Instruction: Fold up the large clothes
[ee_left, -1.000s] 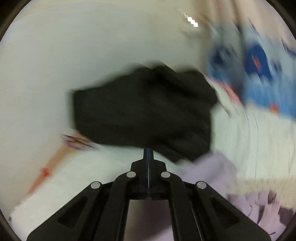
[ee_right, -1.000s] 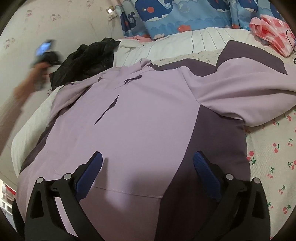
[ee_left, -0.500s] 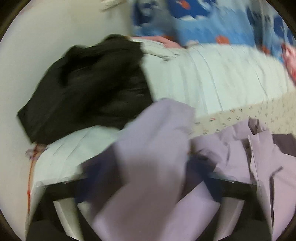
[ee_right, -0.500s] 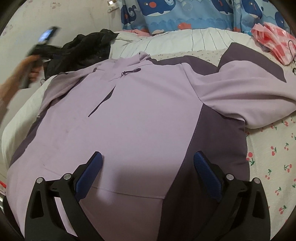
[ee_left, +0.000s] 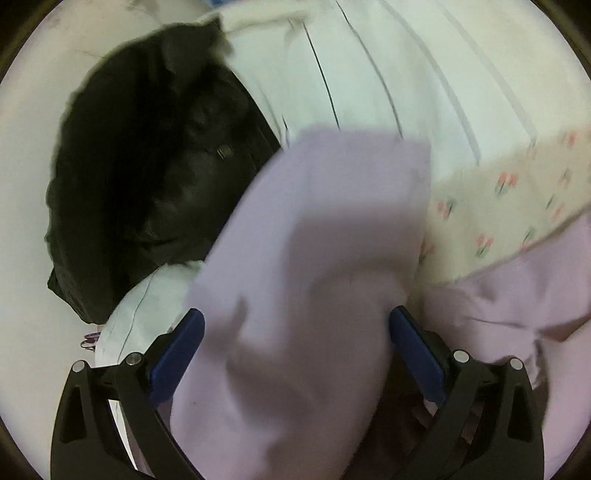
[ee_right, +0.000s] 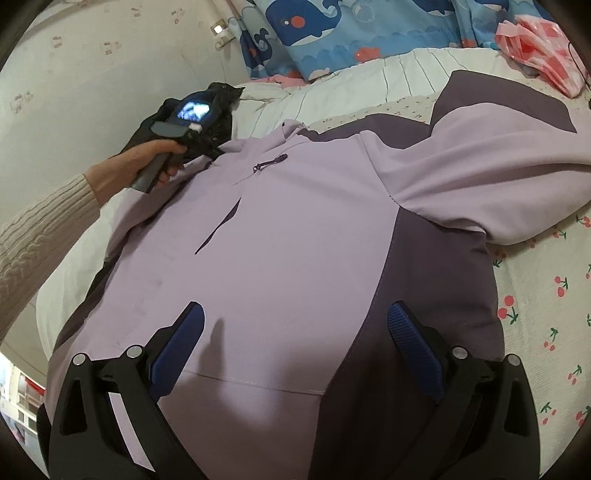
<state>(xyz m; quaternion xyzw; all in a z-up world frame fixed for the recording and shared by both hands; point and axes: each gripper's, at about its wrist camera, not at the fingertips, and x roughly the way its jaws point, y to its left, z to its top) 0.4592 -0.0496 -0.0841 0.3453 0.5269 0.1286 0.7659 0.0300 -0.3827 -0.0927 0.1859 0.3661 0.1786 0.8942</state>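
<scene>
while the left gripper has its jaws spread wide, a lilac sleeve of the jacket lies between them, running away from the camera toward the striped bedding; the view is blurred, so i cannot tell whether the pads touch the cloth, but they are not pinching it. the sleeve's long axis runs roughly along the fingers, cuff end far, shoulder end near and to the right. just left of the sleeve sits a black garment, heaped against the wall.

nearest in the right wrist view, the right gripper is also spread wide and holds nothing, hovering over the jacket's hem. the jacket lies flat, front up, on the cherry-print sheet, hem near, collar and zip pull far, so its long axis points straight away from the right gripper. its other sleeve stretches off to the right. farther out on the left, the left hand holds its gripper at the shoulder, so that side is plainly the left hand's to fold inward. beyond stands a whale-print cushion.
</scene>
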